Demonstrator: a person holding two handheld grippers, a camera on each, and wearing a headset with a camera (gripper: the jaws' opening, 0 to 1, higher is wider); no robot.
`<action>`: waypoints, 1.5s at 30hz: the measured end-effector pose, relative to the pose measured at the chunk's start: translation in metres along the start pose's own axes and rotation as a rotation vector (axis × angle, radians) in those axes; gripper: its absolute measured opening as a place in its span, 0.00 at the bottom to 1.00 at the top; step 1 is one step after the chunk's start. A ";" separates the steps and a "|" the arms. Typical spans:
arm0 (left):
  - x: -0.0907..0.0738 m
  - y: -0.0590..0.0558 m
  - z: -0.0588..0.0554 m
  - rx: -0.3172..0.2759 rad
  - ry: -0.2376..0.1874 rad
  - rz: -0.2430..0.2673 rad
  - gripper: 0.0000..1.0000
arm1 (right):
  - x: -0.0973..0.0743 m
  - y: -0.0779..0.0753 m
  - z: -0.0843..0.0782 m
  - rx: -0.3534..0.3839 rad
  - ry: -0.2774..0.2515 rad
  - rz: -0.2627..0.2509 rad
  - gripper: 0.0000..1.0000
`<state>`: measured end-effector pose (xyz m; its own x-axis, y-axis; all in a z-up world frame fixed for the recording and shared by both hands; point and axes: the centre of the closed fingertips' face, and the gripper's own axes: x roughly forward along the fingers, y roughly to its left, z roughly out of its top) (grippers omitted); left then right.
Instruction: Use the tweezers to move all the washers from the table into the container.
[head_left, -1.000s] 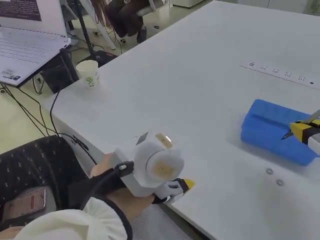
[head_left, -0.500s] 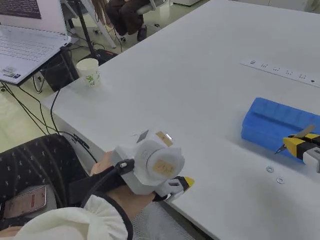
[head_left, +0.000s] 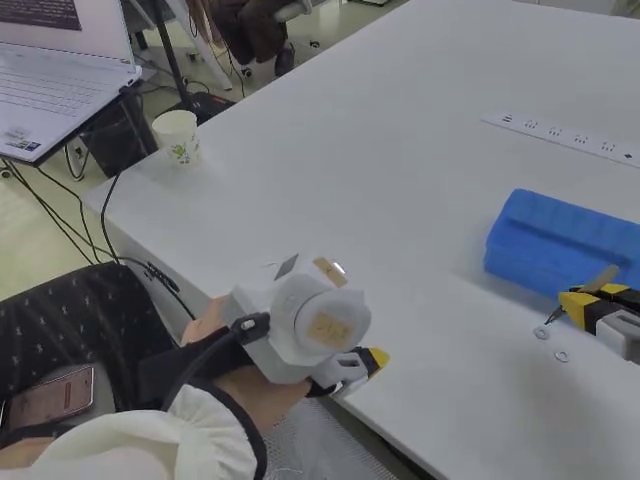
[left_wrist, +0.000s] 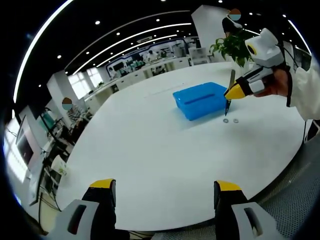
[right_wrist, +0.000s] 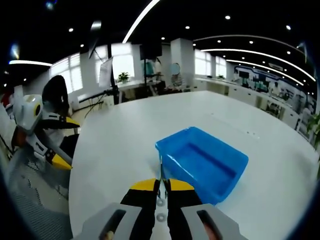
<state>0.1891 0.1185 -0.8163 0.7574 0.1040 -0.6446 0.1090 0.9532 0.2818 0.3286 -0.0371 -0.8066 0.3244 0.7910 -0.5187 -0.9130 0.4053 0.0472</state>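
Two small metal washers (head_left: 541, 333) (head_left: 561, 355) lie on the white table (head_left: 380, 170) just in front of the blue container (head_left: 565, 245). My right gripper (head_left: 590, 302) is shut on thin tweezers (head_left: 553, 314), whose tip hangs right beside the nearer washer. In the right gripper view the tweezers (right_wrist: 161, 172) run out between the closed yellow jaws of my right gripper (right_wrist: 162, 185), with the washers (right_wrist: 160, 202) below and the container (right_wrist: 202, 162) ahead. My left gripper (head_left: 370, 358) rests at the table's near edge. My left gripper (left_wrist: 165, 187) is open and holds nothing; far ahead are the container (left_wrist: 200, 100) and washers (left_wrist: 226, 120).
A paper cup (head_left: 176, 140) stands at the table's far left corner. A power strip (head_left: 560, 135) lies behind the container. A laptop (head_left: 50, 90) sits on a lower desk at left. A phone (head_left: 50, 395) rests on the person's lap.
My right gripper has carried the tweezers back from over the blue container and down to the two washers. The left gripper has stayed at the table edge.
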 end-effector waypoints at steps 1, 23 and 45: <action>0.000 0.000 0.000 0.000 0.000 0.000 0.82 | 0.000 0.000 -0.001 -0.001 0.003 -0.001 0.04; 0.000 0.001 -0.001 0.003 0.006 0.003 0.81 | 0.005 -0.001 -0.012 -0.001 0.021 -0.018 0.04; 0.002 0.000 -0.001 0.007 0.012 0.004 0.81 | 0.007 -0.003 -0.014 -0.016 0.014 -0.032 0.02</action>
<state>0.1896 0.1194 -0.8180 0.7500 0.1110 -0.6520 0.1106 0.9509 0.2891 0.3306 -0.0393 -0.8219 0.3496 0.7712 -0.5320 -0.9061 0.4227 0.0173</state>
